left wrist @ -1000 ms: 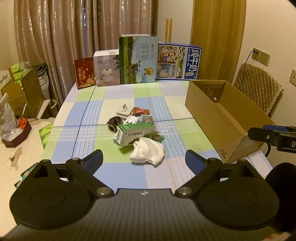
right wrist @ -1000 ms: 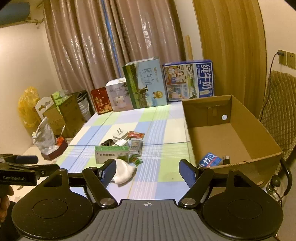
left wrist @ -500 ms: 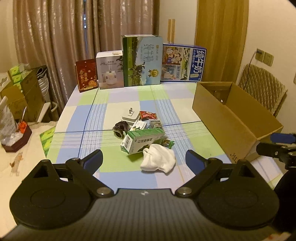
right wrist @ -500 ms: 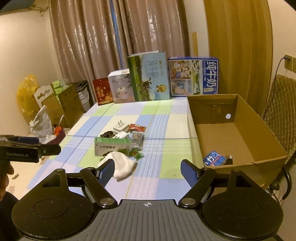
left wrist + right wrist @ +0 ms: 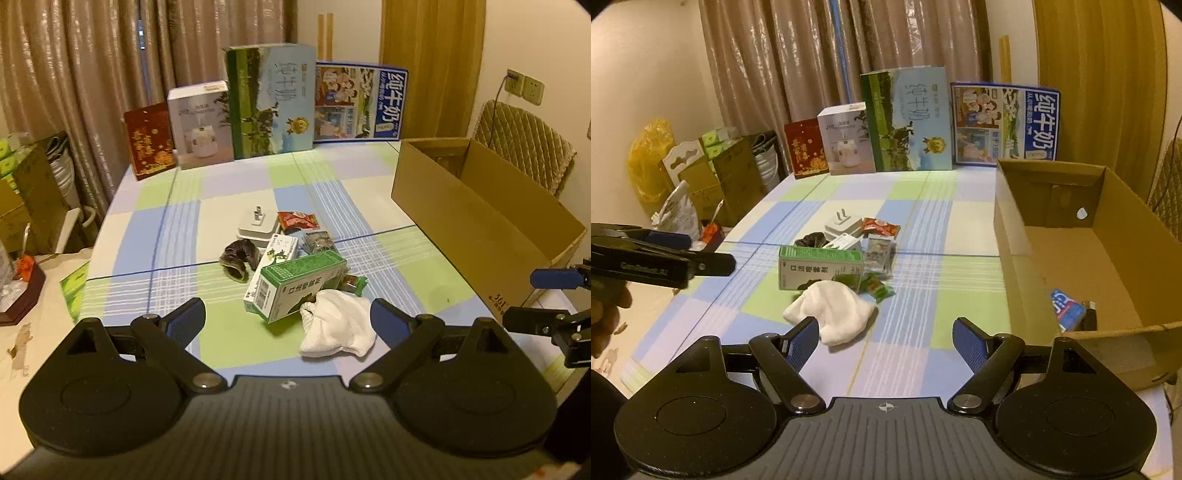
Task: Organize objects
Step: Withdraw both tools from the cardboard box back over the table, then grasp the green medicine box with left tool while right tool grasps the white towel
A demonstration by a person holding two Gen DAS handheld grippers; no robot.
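Left gripper (image 5: 287,320): fingers spread wide, nothing between them, held above the near edge of the table (image 5: 173,206) and aimed at the heap. Right gripper (image 5: 884,341): fingers likewise parted and empty, hovering over the near table edge, just beside the open cardboard box (image 5: 1115,258).

Nearest the fingers lies a crumpled white cloth (image 5: 338,325), its far edge resting against a green-and-white carton (image 5: 295,290) that sits tilted on the heap. Behind these, touching or overlapping: a small white carton (image 5: 282,249), a dark scrunched band (image 5: 238,258), a white plug adapter (image 5: 256,226) with prongs up, a red snack packet (image 5: 297,220), a clear packet (image 5: 319,242) and a green wrapper (image 5: 877,288). The cardboard box stands at the right of the table; a blue packet (image 5: 1067,310) and a small dark item already lie in its near corner.

Probable step: choosing and approaching the next item for the box. The cloth is the likely first pick, being closest and unobstructed. Suggested technique: descend over its bunched centre, close on a thick fold and not a thin edge, lift clear before moving, since dragging could topple the tilted carton.
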